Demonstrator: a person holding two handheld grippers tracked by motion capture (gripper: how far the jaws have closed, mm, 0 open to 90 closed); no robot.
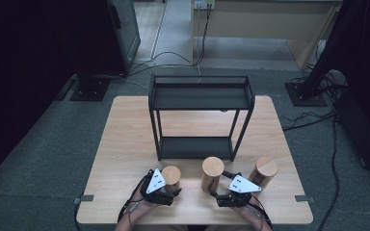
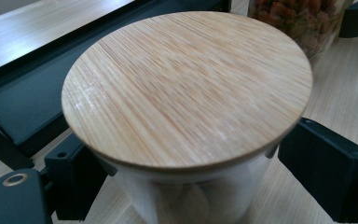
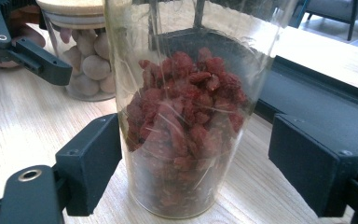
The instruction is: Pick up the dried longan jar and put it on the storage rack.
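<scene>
On the wooden counter (image 1: 125, 144), near its front edge before the black shelf (image 1: 200, 118), your left gripper (image 1: 166, 192) straddles the short upright jar (image 1: 171, 177), jaws apart. Your right gripper (image 1: 225, 190) brackets the middle berry jar (image 1: 212, 173), pads not touching.

Black two-tier rack (image 1: 200, 98) at table (image 1: 125, 144) centre, both shelves bare. Third jar (image 1: 264, 172) with bamboo lid at right, front of rack, apart from the other jars. Grey carpet (image 1: 43, 154) around table. Black stand base (image 1: 89, 88) at far left on carpet, another (image 1: 304, 94) at far right. Cables (image 1: 173, 57) across floor behind rack, more (image 1: 313, 118) at right. Light wood cabinet (image 1: 265, 24) at back.
</scene>
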